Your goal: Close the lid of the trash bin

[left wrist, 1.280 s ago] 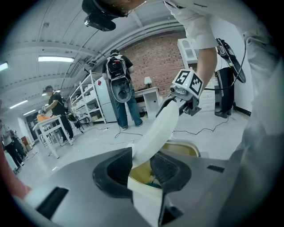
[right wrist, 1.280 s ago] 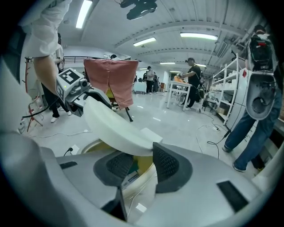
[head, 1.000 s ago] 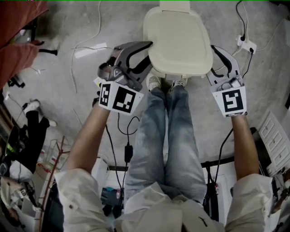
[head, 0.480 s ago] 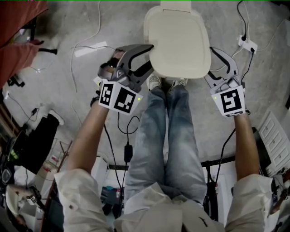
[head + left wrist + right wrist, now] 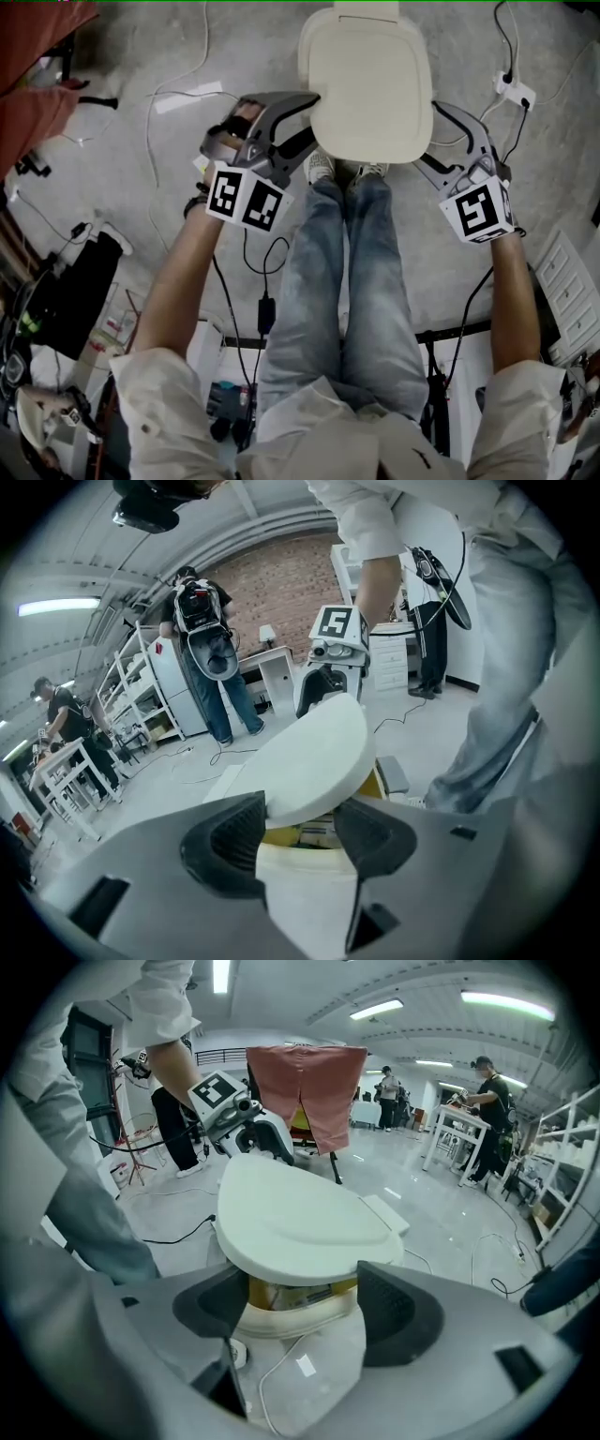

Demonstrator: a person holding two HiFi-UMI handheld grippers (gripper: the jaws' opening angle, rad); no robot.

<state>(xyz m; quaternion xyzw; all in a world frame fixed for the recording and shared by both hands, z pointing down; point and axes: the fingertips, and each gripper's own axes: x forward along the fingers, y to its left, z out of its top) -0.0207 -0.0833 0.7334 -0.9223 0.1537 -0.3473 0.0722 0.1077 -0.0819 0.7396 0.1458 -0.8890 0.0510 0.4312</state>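
Note:
The trash bin's cream lid lies tilted a little above the bin's body, and a gap shows yellow contents. My left gripper is at the lid's left edge and my right gripper at its right edge. In the left gripper view the lid's rim sits between the dark pads. In the right gripper view the lid hangs over the spread pads. Both grippers' jaws have just been opening. Both are open, with the rim between them and not squeezed.
The person's legs in jeans and shoes stand right against the bin. Cables and a power strip lie on the concrete floor. A red cloth hangs at far left, a white cabinet at right. Other people stand farther off.
Both grippers' jaws stand wider apart than before. The lid has sunk a little and looks smaller from above. The right gripper's marker cube has tilted.

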